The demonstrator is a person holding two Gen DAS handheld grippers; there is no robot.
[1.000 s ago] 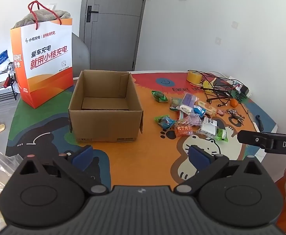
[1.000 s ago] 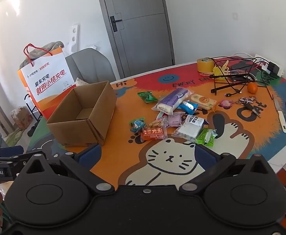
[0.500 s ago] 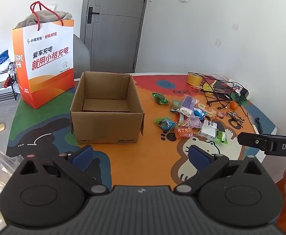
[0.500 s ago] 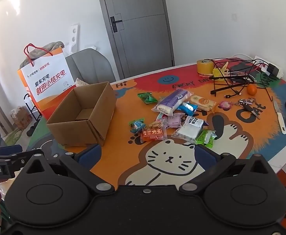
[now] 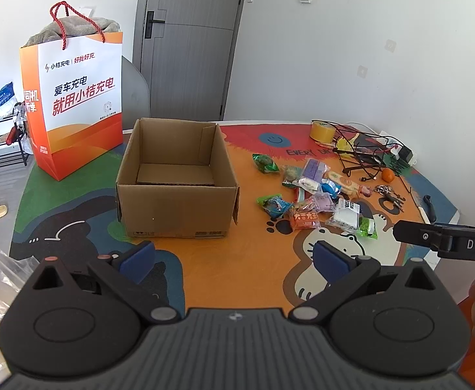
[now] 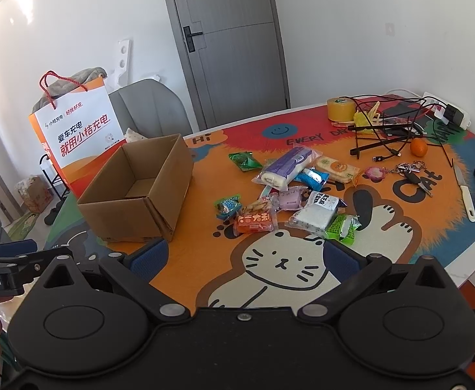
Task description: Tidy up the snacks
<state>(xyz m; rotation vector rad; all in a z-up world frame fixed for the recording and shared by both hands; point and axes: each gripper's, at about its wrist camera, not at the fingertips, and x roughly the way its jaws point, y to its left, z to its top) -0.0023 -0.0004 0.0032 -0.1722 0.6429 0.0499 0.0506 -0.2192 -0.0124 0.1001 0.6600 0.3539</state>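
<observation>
Cardboard box (image 5: 176,182): open-topped, on the table mat (image 6: 204,260)
Snacks (image 6: 289,191): scattered just right of the box
Left gripper (image 5: 234,256) – wide open, holding nothing
Right gripper (image 6: 245,255) – wide open, holding nothing

Left gripper (image 5: 234,256), right gripper (image 6: 245,256): jaws spread, empty

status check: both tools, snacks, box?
Left tool open, empty. Right tool open, empty. Brown cardboard box empty; wrapped snack packets loose on cartoon cat mat. Path unobstructed.
</observation>
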